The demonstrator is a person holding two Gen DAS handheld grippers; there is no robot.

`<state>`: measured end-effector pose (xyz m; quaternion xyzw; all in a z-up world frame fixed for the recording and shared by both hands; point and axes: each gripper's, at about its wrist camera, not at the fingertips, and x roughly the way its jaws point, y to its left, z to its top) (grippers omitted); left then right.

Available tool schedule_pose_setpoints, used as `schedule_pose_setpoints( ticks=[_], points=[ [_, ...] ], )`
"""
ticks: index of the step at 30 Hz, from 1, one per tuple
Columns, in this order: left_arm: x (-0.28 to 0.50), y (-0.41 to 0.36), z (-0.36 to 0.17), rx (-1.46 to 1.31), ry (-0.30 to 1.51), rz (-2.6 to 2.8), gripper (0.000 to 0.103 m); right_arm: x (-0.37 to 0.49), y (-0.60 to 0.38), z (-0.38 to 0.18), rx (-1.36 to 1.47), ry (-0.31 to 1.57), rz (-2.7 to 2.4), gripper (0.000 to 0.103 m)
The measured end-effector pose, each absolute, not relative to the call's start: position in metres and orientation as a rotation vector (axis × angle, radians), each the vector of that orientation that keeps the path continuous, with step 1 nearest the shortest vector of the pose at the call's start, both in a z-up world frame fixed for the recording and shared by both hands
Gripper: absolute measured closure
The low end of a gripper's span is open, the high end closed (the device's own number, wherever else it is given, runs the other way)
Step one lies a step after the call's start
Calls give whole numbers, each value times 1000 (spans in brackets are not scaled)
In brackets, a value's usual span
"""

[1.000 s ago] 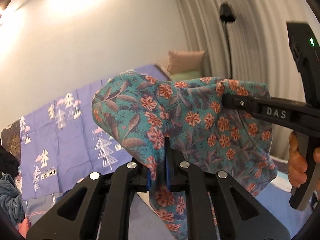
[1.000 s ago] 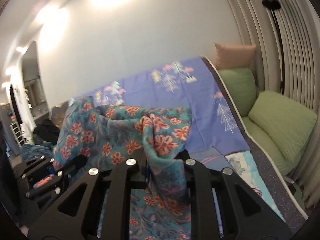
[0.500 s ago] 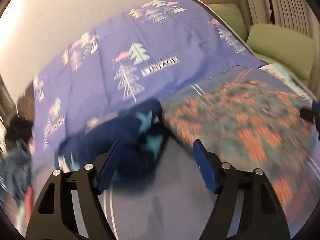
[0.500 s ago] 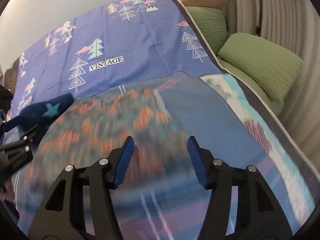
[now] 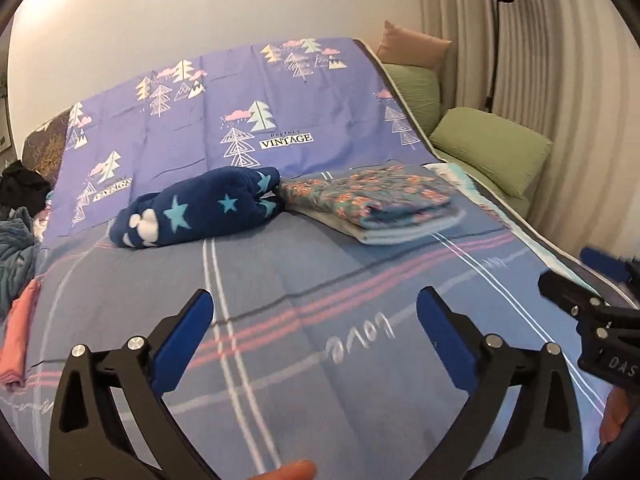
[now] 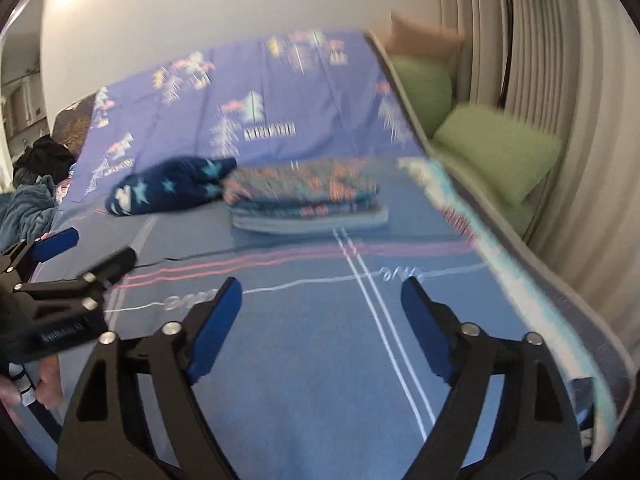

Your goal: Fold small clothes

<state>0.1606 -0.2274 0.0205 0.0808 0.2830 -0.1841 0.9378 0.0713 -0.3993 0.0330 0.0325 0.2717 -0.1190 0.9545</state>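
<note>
Left wrist view: low over blue striped bedspread (image 5: 340,264), facing folded teal floral garment (image 5: 372,196) at frame centre-right. Right wrist view: similar height, blurred, same garment (image 6: 304,190) at centre. Shared: navy star-print fleece bundle (image 5: 196,212), green cushions (image 6: 496,152).

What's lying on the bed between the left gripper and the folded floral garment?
Nothing: only bare striped bedsheet separates the left gripper from the floral garment, in its own wrist view.

folded garment (image 5: 372,196) on bed (image 5: 320,304), bundle (image 5: 200,212) left

floral garment (image 5: 368,196) released onto the folded stack, both grippers' jaws opening, empty, drawn back
</note>
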Motion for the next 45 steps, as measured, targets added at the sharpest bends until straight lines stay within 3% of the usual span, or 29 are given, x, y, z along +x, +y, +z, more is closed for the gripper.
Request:
schedule_pose_setpoints(
  ticks=[5, 17, 45],
  points=[
    [103, -205, 47, 173, 502, -333, 1, 14, -368, 66, 40, 460, -258, 7],
    [3, -159, 71, 92, 461, -320, 1, -58, -333, 89, 66, 473, -241, 6],
    [-41, -145, 77, 94, 435, -299, 1, -106, -326, 97, 82, 440, -275, 6]
  ],
)
